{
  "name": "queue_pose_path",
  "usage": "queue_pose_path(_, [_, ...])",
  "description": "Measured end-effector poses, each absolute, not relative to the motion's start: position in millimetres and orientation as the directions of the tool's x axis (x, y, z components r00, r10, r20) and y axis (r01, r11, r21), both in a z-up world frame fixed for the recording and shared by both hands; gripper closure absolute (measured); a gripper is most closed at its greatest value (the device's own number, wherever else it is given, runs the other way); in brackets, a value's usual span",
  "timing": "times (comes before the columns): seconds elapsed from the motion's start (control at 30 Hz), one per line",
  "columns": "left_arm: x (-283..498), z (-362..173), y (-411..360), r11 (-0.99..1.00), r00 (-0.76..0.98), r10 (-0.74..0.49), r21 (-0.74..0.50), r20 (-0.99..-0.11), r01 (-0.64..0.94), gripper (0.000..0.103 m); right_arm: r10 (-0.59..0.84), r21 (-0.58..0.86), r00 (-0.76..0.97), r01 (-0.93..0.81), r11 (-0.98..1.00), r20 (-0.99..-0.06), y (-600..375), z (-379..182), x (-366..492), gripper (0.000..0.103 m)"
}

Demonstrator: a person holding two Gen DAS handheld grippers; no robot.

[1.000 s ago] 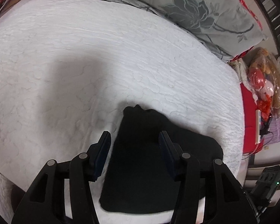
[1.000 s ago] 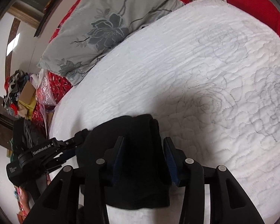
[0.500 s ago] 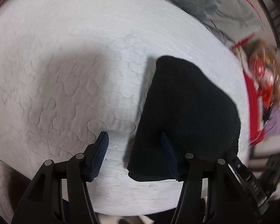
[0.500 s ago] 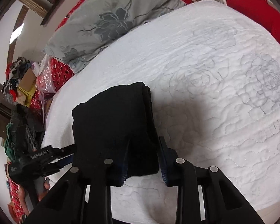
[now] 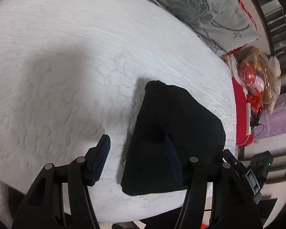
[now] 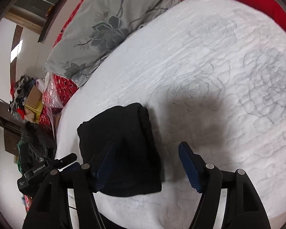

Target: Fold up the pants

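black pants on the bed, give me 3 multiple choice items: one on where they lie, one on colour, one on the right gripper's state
1. Where do the folded black pants lie?
A. near the front edge of the white quilt
B. on top of the grey floral pillow
C. on the floor

2. What colour are the pads on the gripper fingers?
A. red
B. dark blue
C. white

3. How does the right gripper stand?
A. shut on the pants
B. shut on the pillow
C. open, holding nothing

Answers:
1 A: the pants rest on the white quilt close to its near edge, well apart from the grey floral pillow.
2 B: the ribbed pads show dark blue.
3 C: its jaws have just been opening; they stand wide, no cloth is pinched, and the pants lie flat on the quilt.
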State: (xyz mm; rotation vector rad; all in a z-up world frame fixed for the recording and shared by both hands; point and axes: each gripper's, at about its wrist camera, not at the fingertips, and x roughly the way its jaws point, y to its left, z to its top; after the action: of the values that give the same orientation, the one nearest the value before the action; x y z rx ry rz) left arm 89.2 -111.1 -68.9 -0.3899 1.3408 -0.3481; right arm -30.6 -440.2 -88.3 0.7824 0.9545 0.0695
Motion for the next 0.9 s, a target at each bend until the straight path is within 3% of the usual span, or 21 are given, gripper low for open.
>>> queue_pose_path(0.13, [96.3, -76.8, -123.0, 0.873, 0.157, -0.486, -0.484, -0.860, 0.052, 0.043, 0.429, 0.671, 0.590, 0.278, 0.687, -0.684, -439.1, -106.2, -23.0, 0.032])
queue_pose_path(0.27, [99.6, -82.7, -126.4, 0.844, 0.143, -0.535, -0.535, -0.833, 0.041, 0.023, 0.471, 0.709, 0.603, 0.238, 0.664, -0.644, -437.7, -111.6, -16.7, 0.032])
queue_pose_path(0.4, [100.4, -83.4, -143.9, 0.800, 0.101, -0.600, -0.594, -0.794, 0.082, 0.023, 0.517, 0.718, 0.578, 0.183, 0.671, -0.631, -430.0, -112.3, -5.1, 0.035])
queue_pose_path(0.43, [99.3, -82.4, -146.8, 0.806, 0.109, -0.592, -0.585, -0.799, 0.087, 0.025, 0.519, 0.709, 0.569, 0.169, 0.685, -0.638, -426.2, -111.3, -2.4, 0.040])
queue_pose_path(0.47, [97.3, -80.9, -150.9, 0.817, 0.120, -0.576, -0.567, -0.808, 0.104, 0.036, 0.511, 0.684, 0.553, 0.155, 0.713, -0.658, -420.8, -110.3, 0.6, 0.058])
queue_pose_path(0.57, [96.5, -82.1, -138.9, 0.781, 0.117, -0.623, -0.621, -0.773, 0.064, 0.067, 0.492, 0.655, 0.537, 0.161, 0.738, -0.686, -414.1, -110.3, 2.2, 0.068])
queue_pose_path(0.67, [93.9, -77.9, -122.5, 0.744, 0.132, -0.664, -0.668, -0.736, 0.019, 0.074, 0.487, 0.665, 0.553, 0.174, 0.726, -0.676, -412.1, -104.7, -4.9, 0.069])
queue_pose_path(0.9, [98.0, -52.5, -83.2, 0.721, 0.229, -0.676, -0.693, -0.700, 0.010, 0.075, 0.516, 0.696, 0.572, 0.143, 0.703, -0.638, -389.2, -81.6, -1.7, 0.070])
